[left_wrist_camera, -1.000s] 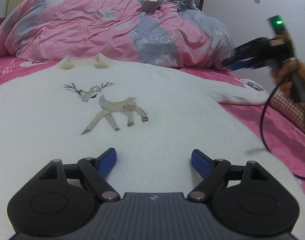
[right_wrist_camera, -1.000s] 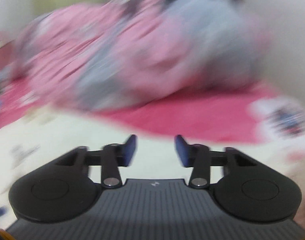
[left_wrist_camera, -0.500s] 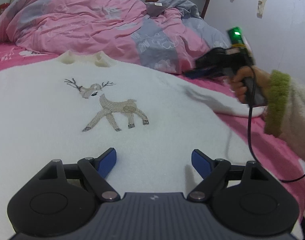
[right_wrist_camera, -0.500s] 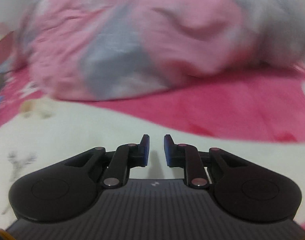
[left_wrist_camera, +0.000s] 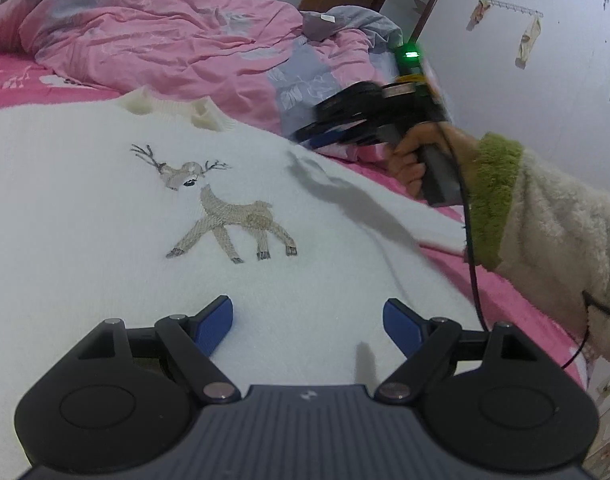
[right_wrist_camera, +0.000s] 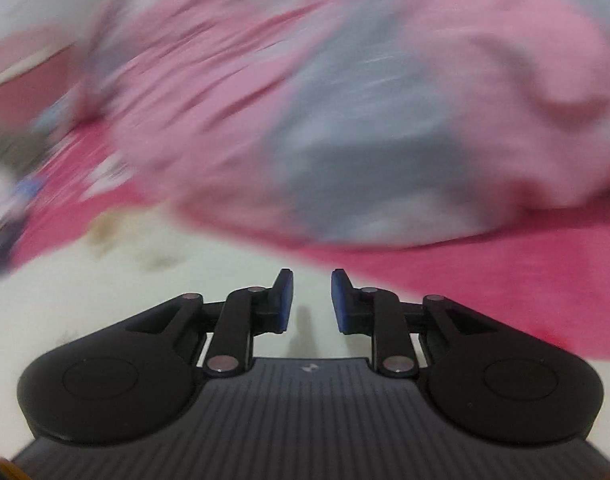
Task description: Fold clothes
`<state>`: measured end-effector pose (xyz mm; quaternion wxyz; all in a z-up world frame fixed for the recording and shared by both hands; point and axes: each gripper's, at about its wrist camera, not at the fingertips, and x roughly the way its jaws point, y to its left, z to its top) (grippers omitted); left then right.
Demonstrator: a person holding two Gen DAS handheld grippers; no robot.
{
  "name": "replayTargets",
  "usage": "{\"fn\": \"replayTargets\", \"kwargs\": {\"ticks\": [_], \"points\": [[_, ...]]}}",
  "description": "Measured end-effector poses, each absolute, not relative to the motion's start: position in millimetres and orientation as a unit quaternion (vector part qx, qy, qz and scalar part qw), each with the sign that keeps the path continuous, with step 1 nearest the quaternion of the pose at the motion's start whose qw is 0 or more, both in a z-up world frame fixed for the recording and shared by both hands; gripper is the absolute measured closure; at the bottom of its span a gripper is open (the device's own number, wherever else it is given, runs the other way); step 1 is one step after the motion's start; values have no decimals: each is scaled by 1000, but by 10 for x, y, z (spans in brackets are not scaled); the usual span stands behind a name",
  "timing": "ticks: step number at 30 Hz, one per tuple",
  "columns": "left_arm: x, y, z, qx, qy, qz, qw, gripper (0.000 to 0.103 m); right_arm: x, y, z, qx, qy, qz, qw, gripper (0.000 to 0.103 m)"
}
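Note:
A white sweater [left_wrist_camera: 105,216] with a stitched deer [left_wrist_camera: 225,208] lies flat on the bed, its collar [left_wrist_camera: 173,106] toward the quilt. My left gripper [left_wrist_camera: 307,322] hovers over the sweater's lower part, wide open and holding nothing. In the left wrist view my right gripper [left_wrist_camera: 305,138] hangs above the sweater's right shoulder, held by a hand in a fleece sleeve. In the blurred right wrist view the right gripper [right_wrist_camera: 312,300] is over the sweater [right_wrist_camera: 185,280]. Its jaws stand a narrow gap apart and are opening, with nothing between them.
A rumpled pink and grey quilt [left_wrist_camera: 165,40] is heaped behind the sweater. The pink bedsheet [left_wrist_camera: 505,292] shows to the right. A black cable [left_wrist_camera: 471,272] trails from the right gripper over the bed's right side. A white wall [left_wrist_camera: 545,80] stands beyond.
The right gripper has moved left, from beside the bed to over the sweater's right shoulder, and the sleeve has come into view. Its jaws narrowed, then parted a little. The left gripper's view has tilted slightly.

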<state>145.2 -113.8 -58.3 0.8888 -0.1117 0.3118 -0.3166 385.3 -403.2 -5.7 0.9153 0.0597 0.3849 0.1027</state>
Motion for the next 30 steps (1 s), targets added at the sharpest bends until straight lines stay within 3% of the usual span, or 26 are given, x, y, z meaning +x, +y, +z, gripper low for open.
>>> {"fn": "replayTargets", "kwargs": {"ticks": [4,13,18,20,22,24,27,30], "points": [[1457,-1129,-583,-116,312,-318,888,19,4251,-3852,-363,44,411,72,908,80],[1463,-1100,-589,-127,311,-321,885,19,4017,-4327,18,143,359,33,922,77],[1461,-1107,-587,-126,311,-320,886,19,3806,-4132,-144,111,437,154,879,77],[1461,-1110,-588,-126,312,-320,886,19,3886,-4065,-325,97,456,140,874,81],[1466,-1106,-589,-128,312,-320,885,19,4015,-4190,-387,133,433,120,883,89],[1469,-1104,-589,-129,311,-321,885,19,4069,-4405,-349,176,407,70,894,91],[1474,-1101,-589,-132,311,-321,885,19,3980,-4806,-241,224,371,-22,901,84],[1483,-1095,-593,-134,312,-322,884,19,3640,-5077,-199,262,375,37,888,79]]}}
